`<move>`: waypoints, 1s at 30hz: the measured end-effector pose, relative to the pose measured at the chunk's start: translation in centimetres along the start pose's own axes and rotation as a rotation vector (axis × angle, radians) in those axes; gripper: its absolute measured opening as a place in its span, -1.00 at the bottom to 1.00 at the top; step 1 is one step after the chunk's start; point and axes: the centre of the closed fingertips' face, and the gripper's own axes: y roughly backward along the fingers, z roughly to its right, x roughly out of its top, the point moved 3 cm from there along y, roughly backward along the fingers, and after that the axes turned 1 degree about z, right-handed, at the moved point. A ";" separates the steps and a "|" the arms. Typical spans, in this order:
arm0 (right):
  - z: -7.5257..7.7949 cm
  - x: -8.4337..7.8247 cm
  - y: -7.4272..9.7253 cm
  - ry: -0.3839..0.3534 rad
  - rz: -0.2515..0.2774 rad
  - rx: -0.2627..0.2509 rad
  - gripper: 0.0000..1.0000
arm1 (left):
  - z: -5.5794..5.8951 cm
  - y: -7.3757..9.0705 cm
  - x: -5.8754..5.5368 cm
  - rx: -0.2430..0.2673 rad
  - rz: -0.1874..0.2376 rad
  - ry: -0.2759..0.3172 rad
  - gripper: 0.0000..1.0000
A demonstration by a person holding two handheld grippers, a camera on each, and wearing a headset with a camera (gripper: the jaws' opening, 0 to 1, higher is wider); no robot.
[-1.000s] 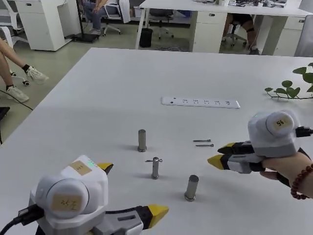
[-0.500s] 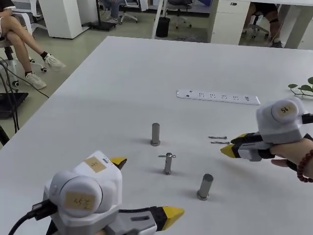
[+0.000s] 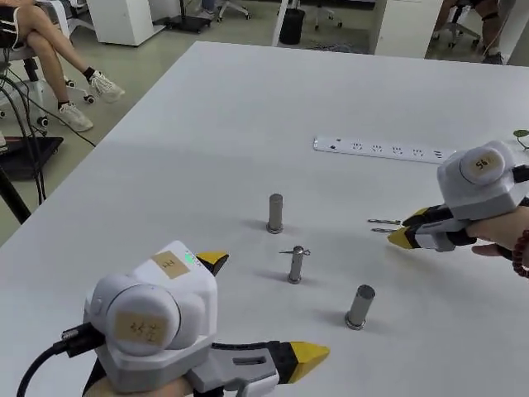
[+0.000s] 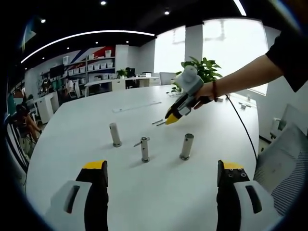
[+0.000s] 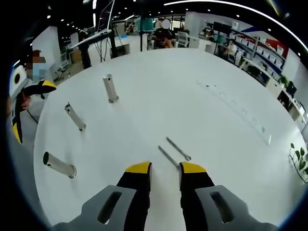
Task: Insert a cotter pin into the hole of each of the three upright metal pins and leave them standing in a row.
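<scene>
Closing on the two loose cotter pins [image 5: 178, 148] right of the already-pinned middle metal pin [image 3: 296, 266], the right gripper [image 3: 407, 228] has come just short of them, jaws slightly parted and empty — a pickup looks next — while the left gripper [image 4: 161, 166] hangs wide open, empty.

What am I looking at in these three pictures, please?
No robot arm here: a person holds a tool with two yellow-tipped jaws in each hand. The head view comes from a headset camera looking down at the white table, with the left gripper at the bottom and the right gripper at the right. The two round pictures come from a camera on each gripper. On the table stand the far pin, the middle pin, which has a cotter pin through it, and the near pin, all metal and upright. Two loose cotter pins lie just ahead of the right gripper; a power strip lies farther back. Both grippers are open and hold nothing.
</scene>
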 end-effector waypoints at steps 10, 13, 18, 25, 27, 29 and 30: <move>1.1 0.0 -1.0 0.040 -0.070 0.025 -0.72 | 0.1 -0.1 -0.3 -0.007 -0.019 -0.009 0.84; 1.3 0.1 -1.1 0.059 -0.091 0.045 -0.79 | 0.2 -0.1 -0.2 -0.011 -0.015 -0.013 0.84; 1.7 0.4 -1.4 0.085 -0.125 0.061 -0.85 | 0.1 -0.1 -0.2 -0.009 -0.018 -0.011 0.83; 2.0 0.3 -1.7 0.109 -0.180 0.097 -0.87 | 0.0 -0.1 -0.1 -0.009 -0.017 -0.015 0.81; 1.8 0.1 -1.7 0.123 -0.204 0.110 -0.87 | 0.0 -0.1 -0.1 -0.008 -0.013 -0.013 0.81; 1.6 0.0 -1.6 0.142 -0.213 0.114 -0.89 | -0.1 -0.1 -0.1 -0.007 -0.013 -0.012 0.81; 1.6 0.0 -1.6 0.140 -0.218 0.120 -0.91 | -0.1 -0.1 -0.1 -0.006 -0.013 -0.014 0.81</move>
